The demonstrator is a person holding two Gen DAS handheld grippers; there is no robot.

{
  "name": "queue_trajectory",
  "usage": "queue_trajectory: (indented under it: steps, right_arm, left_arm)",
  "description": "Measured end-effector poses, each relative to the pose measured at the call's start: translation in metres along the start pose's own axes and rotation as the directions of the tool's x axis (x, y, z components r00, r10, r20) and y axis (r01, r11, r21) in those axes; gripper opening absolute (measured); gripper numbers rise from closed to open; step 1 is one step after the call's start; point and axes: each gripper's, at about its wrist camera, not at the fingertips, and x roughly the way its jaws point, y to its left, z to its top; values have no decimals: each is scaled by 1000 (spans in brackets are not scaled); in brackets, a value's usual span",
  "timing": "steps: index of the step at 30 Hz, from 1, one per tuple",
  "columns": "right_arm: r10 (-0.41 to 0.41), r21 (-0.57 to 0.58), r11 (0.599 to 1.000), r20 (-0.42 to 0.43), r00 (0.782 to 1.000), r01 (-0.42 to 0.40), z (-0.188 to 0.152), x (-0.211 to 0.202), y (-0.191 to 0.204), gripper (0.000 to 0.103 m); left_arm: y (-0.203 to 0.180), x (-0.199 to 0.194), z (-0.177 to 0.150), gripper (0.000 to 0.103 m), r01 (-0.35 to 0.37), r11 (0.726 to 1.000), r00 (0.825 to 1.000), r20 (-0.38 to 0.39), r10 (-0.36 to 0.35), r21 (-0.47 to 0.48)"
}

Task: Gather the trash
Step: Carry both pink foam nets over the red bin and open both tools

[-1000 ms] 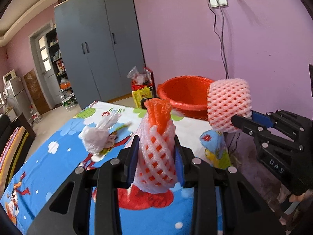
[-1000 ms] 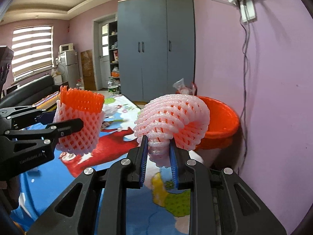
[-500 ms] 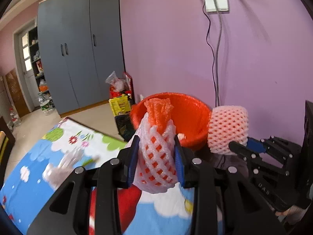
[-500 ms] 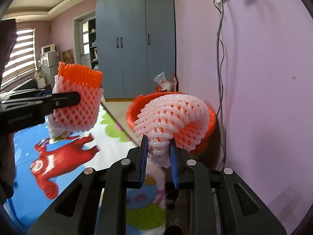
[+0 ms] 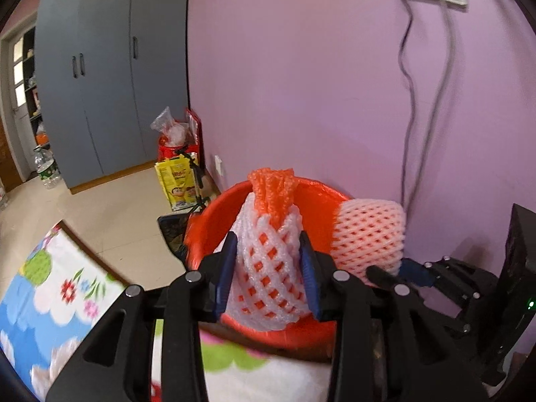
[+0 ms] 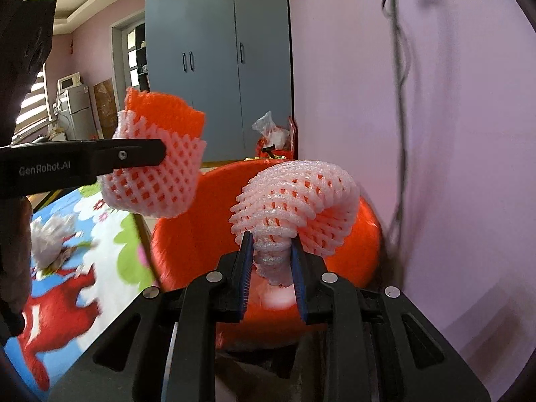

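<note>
The left hand-held gripper (image 5: 268, 274) has just been easing open around the orange-cored foam net (image 5: 268, 254); the right hand-held gripper (image 6: 269, 268) clamps the pink foam net (image 6: 294, 207). Both hang over the red basin (image 6: 187, 234) beyond the counter (image 5: 50, 301) edge. Release only once each net clears the rim.

We see a white foam net sleeve with an orange net inside (image 5: 268, 261) standing upright over the orange basin (image 6: 187, 248), beside a pale pink foam net (image 6: 294, 201) curled into an arch over it, and a crumpled white bag (image 6: 50, 241) on the desk (image 6: 110, 258).
</note>
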Motion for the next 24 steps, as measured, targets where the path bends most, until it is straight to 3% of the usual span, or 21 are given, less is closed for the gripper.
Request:
queue_trajectory:
  steps: [1, 3, 4, 5, 9, 14, 20, 24]
  right_arm:
    - [8, -1, 1000, -4, 1000, -8, 5, 10, -2, 28]
    - [2, -18, 1000, 11, 1000, -2, 18, 31, -7, 47]
    - [1, -17, 1000, 25, 1000, -1, 23, 38, -10, 73]
    - [-1, -10, 1000, 42, 999, 1, 29, 43, -14, 79]
    - [4, 1, 1000, 83, 997, -4, 44, 49, -24, 74]
    - [2, 1, 1000, 151, 988, -2, 49, 17, -22, 74]
    - [-26, 35, 999, 189, 982, 20, 33, -43, -15, 74]
    - [-27, 46, 999, 145, 989, 21, 17, -64, -9, 74]
  left_arm:
    - [2, 8, 6, 40, 2, 1000, 1000, 2, -2, 3]
    - [9, 23, 21, 42, 3, 1000, 1000, 18, -3, 4]
    - [13, 29, 31, 44, -3, 1000, 1000, 30, 3, 0]
    - [17, 31, 37, 47, -7, 1000, 999, 40, 7, -5]
    - [28, 30, 62, 55, -17, 1000, 996, 88, 18, -10]
    - [32, 8, 65, 63, -19, 1000, 989, 147, 18, 2]
    - [13, 9, 67, 69, -10, 999, 991, 133, 4, 39]
    - [4, -3, 62, 72, -16, 1000, 993, 120, 14, 17]
